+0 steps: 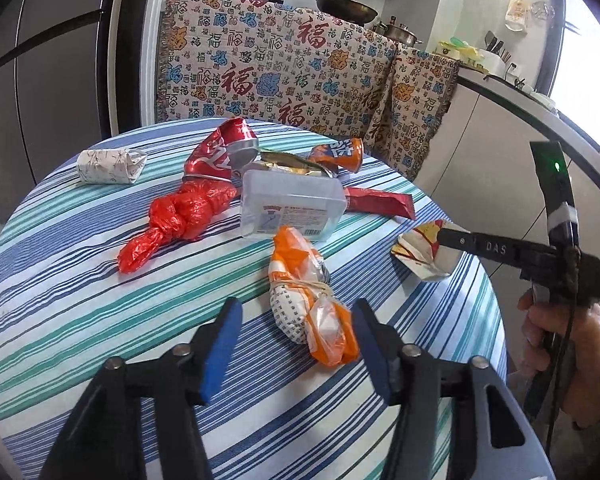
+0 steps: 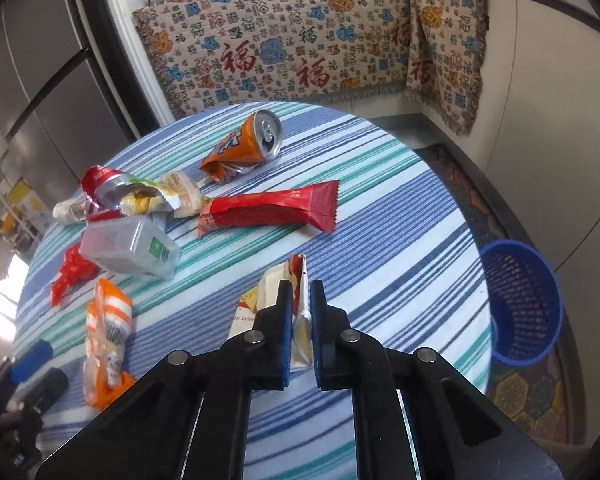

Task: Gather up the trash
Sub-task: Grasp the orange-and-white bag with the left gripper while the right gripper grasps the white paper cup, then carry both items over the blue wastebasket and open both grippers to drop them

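My right gripper (image 2: 301,292) is shut on a crushed white-and-red paper carton (image 2: 296,280), held just above the striped round table (image 2: 400,200); the carton also shows in the left wrist view (image 1: 420,250), pinched at the table's right edge. My left gripper (image 1: 296,316) is open and empty, its blue pads either side of an orange-and-white tied plastic bag (image 1: 308,300). Other trash lies on the table: a red knotted bag (image 1: 180,216), a clear plastic box (image 1: 292,204), a crushed red can (image 1: 220,152), an orange can (image 2: 244,144), a red wrapper (image 2: 268,208).
A blue mesh waste basket (image 2: 520,300) stands on the floor right of the table. A rolled patterned paper (image 1: 112,166) lies at the table's far left. A patterned cloth (image 1: 284,64) covers the counter behind, and a grey fridge (image 1: 40,80) stands left.
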`<act>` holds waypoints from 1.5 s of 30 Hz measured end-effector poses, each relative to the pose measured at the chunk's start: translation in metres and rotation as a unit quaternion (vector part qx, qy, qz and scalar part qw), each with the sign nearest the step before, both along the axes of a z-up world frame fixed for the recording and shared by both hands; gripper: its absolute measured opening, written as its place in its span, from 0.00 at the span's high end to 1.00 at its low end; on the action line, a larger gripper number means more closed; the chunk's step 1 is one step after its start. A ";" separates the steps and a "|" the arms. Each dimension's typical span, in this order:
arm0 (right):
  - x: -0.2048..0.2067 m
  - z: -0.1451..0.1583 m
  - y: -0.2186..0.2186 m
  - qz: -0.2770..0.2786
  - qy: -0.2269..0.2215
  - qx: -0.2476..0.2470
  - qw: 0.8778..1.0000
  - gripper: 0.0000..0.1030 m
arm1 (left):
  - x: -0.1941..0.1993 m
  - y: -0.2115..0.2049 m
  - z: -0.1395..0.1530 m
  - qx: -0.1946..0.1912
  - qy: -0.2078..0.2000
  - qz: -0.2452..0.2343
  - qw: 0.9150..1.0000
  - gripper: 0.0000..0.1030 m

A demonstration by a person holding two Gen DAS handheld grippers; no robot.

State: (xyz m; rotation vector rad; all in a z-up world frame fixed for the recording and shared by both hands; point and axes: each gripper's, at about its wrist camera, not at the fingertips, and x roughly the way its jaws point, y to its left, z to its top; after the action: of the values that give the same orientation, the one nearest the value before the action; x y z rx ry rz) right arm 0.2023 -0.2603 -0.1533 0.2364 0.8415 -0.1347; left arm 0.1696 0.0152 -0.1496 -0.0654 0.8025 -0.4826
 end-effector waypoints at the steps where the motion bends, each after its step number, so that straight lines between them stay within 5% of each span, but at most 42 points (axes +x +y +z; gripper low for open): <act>1: -0.006 0.001 -0.001 0.005 -0.003 -0.008 1.000 0.93 | 0.001 0.000 0.001 -0.013 0.004 -0.003 1.000 0.33; 4: -0.020 0.000 0.002 0.022 -0.007 -0.032 0.999 0.93 | 0.003 -0.008 -0.001 -0.030 0.019 -0.010 0.999 0.32; 12: -0.032 -0.018 0.003 0.077 0.015 -0.029 0.996 0.91 | 0.028 -0.037 -0.026 0.041 0.052 0.006 0.998 0.32; 14: -0.032 -0.018 -0.001 0.084 0.024 -0.024 0.996 0.85 | 0.031 -0.039 -0.031 0.052 0.057 0.010 0.997 0.33; 16: -0.031 -0.016 -0.002 0.095 0.032 -0.019 0.995 0.67 | 0.033 -0.039 -0.032 0.054 0.058 0.010 0.997 0.34; 21: -0.026 -0.012 -0.009 0.094 0.048 -0.002 0.994 0.65 | 0.031 -0.037 -0.030 0.059 0.055 0.007 0.997 0.47; 22: -0.024 -0.013 -0.011 0.092 0.055 0.003 0.994 0.68 | 0.031 -0.036 -0.030 0.059 0.055 0.007 0.997 0.48; 23: -0.022 -0.014 -0.013 0.091 0.062 0.008 0.994 0.90 | 0.030 -0.036 -0.030 0.060 0.054 0.006 0.997 0.49; 24: -0.021 -0.015 -0.017 0.087 0.066 0.016 0.994 0.95 | 0.029 -0.035 -0.029 0.061 0.053 0.006 0.997 0.49; 36: -0.043 0.008 -0.023 0.094 0.011 0.017 0.995 0.95 | 0.000 -0.047 -0.012 0.040 0.046 -0.010 0.998 0.53; 45: -0.062 0.033 -0.093 0.042 -0.030 0.017 0.999 0.95 | -0.011 -0.123 0.033 0.018 0.022 -0.071 0.997 0.53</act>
State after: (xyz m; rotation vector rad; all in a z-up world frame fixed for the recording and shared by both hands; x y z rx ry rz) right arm 0.1401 -0.3538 -0.1207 0.2351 0.7935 -0.0344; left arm 0.1589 -0.1083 -0.1170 0.0139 0.8631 -0.6018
